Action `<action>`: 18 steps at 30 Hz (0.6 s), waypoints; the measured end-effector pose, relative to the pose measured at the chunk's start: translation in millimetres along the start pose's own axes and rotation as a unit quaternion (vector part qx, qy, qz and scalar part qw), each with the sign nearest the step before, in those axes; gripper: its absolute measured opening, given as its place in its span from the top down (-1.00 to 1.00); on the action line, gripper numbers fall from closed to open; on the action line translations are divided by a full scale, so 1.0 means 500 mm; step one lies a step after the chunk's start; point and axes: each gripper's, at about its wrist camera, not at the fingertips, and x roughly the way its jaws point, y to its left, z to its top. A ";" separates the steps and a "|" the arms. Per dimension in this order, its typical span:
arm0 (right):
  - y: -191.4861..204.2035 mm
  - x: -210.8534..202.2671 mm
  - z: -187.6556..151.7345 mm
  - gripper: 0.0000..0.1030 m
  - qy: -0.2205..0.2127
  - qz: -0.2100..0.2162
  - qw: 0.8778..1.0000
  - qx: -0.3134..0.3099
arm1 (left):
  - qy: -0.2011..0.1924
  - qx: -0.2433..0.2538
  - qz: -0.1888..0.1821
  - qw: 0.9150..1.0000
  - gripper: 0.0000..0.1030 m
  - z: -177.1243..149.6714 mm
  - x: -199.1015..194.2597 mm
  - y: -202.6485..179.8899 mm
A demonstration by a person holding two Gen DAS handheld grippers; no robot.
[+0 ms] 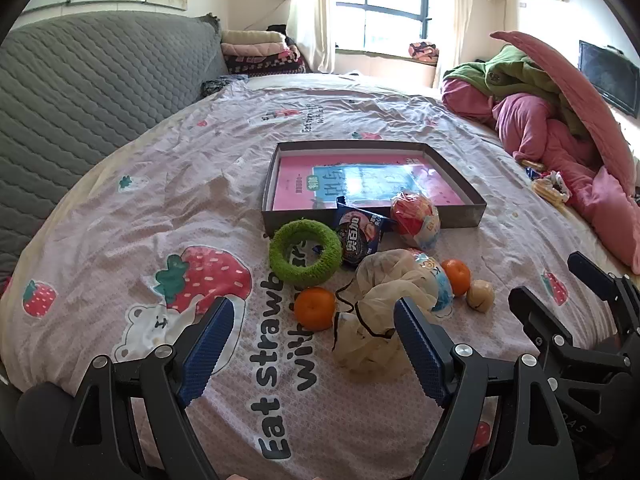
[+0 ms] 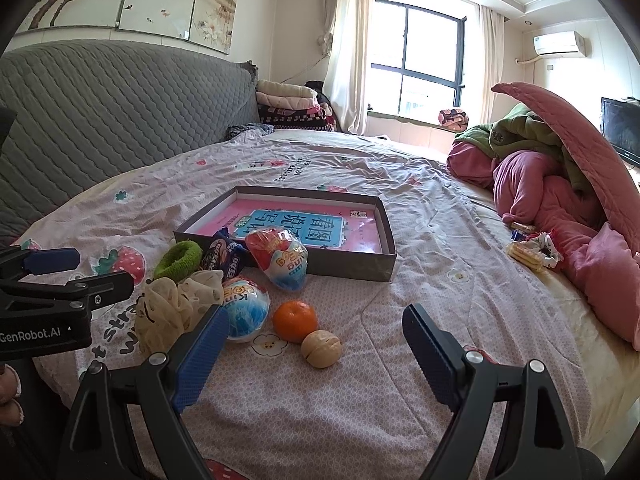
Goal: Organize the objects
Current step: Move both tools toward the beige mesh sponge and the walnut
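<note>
Both the left tongs (image 1: 314, 344) and the right tongs (image 2: 316, 350) hang released and empty over the bed (image 1: 120, 208). The clutter lies in a heap just before the shallow grey box (image 1: 460, 210): green ring (image 1: 305, 254), two mandarins, walnut (image 2: 321, 343), mesh pouch (image 1: 376, 312), wrapped eggs. Sorting looks barely begun; next, probably, the right tongs drop onto the walnut or nearer mandarin (image 2: 295, 320) and carry it into the box.

Home bedroom: bed (image 2: 440, 280) with strawberry-print sheet, quilted headboard (image 2: 120, 112), folded blankets (image 2: 292, 108), curtained window (image 2: 424, 56), wall air conditioner (image 2: 560, 44).
</note>
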 end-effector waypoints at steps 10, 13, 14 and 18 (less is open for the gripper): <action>-0.004 -0.004 -0.004 -0.71 0.005 0.001 1.000 0.000 | 0.009 0.000 -0.011 1.000 -0.61 -0.006 0.005 -0.004; -0.006 -0.003 -0.008 -0.71 0.009 0.003 1.000 0.000 | 0.014 -0.001 -0.015 1.000 -0.61 -0.008 0.006 -0.003; -0.006 -0.004 -0.009 -0.71 0.010 0.003 1.000 0.000 | 0.017 -0.002 -0.019 1.000 -0.61 -0.008 0.006 -0.003; -0.008 -0.002 -0.015 -0.71 0.015 0.005 1.000 -0.001 | 0.026 -0.002 -0.028 0.999 -0.61 -0.014 0.008 -0.003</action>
